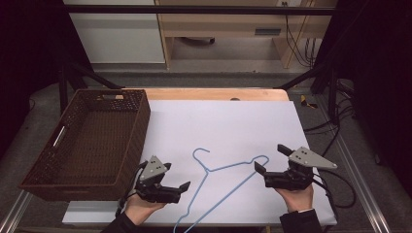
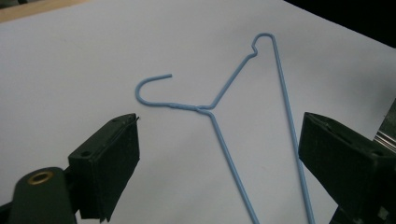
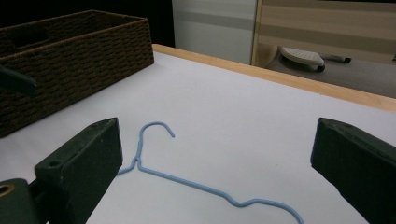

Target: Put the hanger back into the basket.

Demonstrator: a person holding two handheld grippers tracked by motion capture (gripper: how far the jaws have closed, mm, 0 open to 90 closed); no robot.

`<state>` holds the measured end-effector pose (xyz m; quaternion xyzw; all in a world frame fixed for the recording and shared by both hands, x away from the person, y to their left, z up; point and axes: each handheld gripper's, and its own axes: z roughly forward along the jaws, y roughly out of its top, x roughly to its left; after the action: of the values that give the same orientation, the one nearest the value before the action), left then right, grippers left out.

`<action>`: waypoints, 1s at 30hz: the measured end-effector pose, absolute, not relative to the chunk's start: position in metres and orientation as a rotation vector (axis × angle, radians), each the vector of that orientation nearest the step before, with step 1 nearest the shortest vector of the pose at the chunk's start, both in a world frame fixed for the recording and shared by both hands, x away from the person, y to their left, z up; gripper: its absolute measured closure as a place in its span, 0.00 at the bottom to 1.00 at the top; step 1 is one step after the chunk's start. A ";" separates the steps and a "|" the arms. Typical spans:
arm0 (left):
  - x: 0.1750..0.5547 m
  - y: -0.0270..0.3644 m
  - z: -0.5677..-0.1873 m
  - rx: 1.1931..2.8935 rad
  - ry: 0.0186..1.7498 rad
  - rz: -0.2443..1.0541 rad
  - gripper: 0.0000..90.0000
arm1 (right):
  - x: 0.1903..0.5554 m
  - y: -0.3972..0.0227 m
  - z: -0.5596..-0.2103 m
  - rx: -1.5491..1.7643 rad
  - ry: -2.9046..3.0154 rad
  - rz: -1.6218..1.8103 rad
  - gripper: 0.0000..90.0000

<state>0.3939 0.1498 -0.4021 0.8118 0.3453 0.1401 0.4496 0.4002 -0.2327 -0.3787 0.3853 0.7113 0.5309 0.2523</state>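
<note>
High view: both grippers' fingers point(image 1: 185, 186) wide, empty.

Hanger point(image 1: 221, 187) right of basket point(image 1: 141, 131)

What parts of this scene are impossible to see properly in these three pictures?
- Blue hanger: its lowest corner is cut off by the bottom edge of the high view; the left gripper view crops both long wires at its bottom edge.
- Wicker basket: in the right gripper view the frame's left and top edges cut it off, so its inside stays hidden.
- Left gripper and right gripper: their pad faces are too dark to make out.
</note>
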 end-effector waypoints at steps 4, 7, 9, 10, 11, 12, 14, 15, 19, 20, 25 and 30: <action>0.397 0.137 -0.416 2.051 0.877 0.331 0.16 | 0.400 -0.233 -0.379 1.048 1.933 1.445 0.03; 0.398 0.130 -0.426 2.082 0.875 0.314 0.18 | 0.401 -0.232 -0.379 1.048 1.935 1.443 0.03; 0.399 0.126 -0.432 2.096 0.882 0.302 0.20 | 0.401 -0.232 -0.380 1.053 1.938 1.440 0.03; 0.399 0.125 -0.434 2.102 0.884 0.297 0.21 | 0.401 -0.231 -0.380 1.050 1.941 1.438 0.03; 0.400 0.123 -0.437 2.107 0.886 0.292 0.22 | 0.402 -0.231 -0.380 1.053 1.941 1.437 0.03; 0.400 0.121 -0.439 2.115 0.888 0.288 0.24 | 0.402 -0.231 -0.381 1.054 1.943 1.435 0.03; 0.401 0.117 -0.443 2.132 0.889 0.288 0.28 | 0.402 -0.230 -0.381 1.053 1.946 1.432 0.03; 0.401 0.115 -0.444 2.133 0.893 0.285 0.30 | 0.402 -0.230 -0.382 1.052 1.949 1.430 0.03; 0.402 0.107 -0.451 2.164 0.894 0.286 0.38 | 0.403 -0.228 -0.383 1.055 1.953 1.428 0.03; 0.402 0.105 -0.454 2.168 0.903 0.282 0.40 | 0.403 -0.228 -0.383 1.055 1.954 1.425 0.03; 0.404 0.094 -0.465 2.209 0.918 0.272 0.50 | 0.405 -0.226 -0.385 1.049 1.966 1.414 0.03; 0.402 0.086 -0.473 2.232 0.933 0.306 0.59 | 0.405 -0.224 -0.387 1.049 1.982 1.400 0.03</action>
<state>0.4023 0.0864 -0.4734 0.8594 0.3592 0.1180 0.3444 0.4053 -0.2242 -0.3869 0.3846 0.7266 0.5132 0.2466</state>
